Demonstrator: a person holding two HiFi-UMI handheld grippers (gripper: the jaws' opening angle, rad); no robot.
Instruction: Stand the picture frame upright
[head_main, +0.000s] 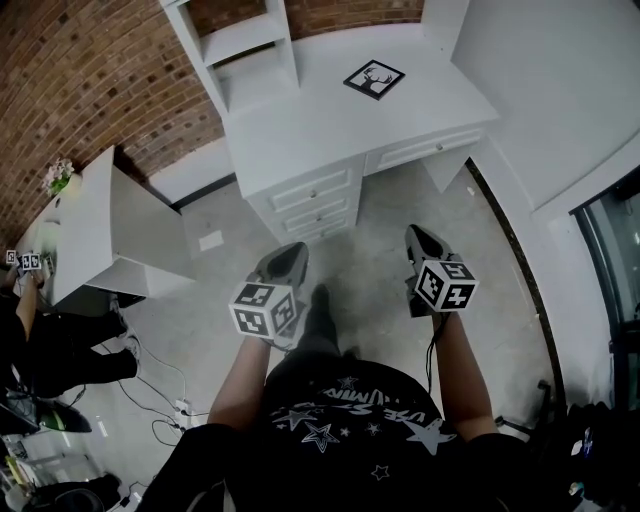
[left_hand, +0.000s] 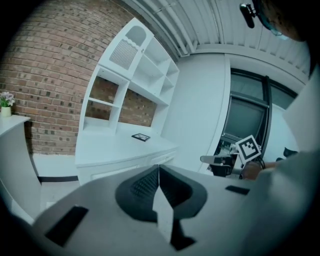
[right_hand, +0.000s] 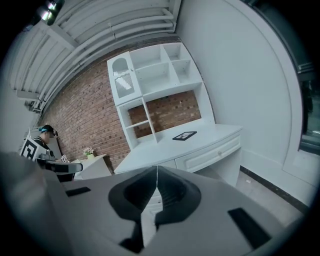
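Head view: the frame (head_main: 374, 79) lies flat on the worktop (head_main: 300, 130), well apart from the left gripper (head_main: 288, 262) and right gripper (head_main: 424, 243). Left gripper view: jaws closed, empty. Right gripper view: the same. The frame looks light, stiff and probably fragile, so pinch its edge.

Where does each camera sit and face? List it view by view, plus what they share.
Head view: on the person's head, looking steeply down at the white desk; forearms, left claw and right claw show.
Left gripper view: on the left claw, looking along its shut jaws at the desk; right claw at right.
Right gripper view: on the right claw, looking along its shut jaws at the desk; left claw at left.
Shared: all three show the picture frame lying flat on the desk.
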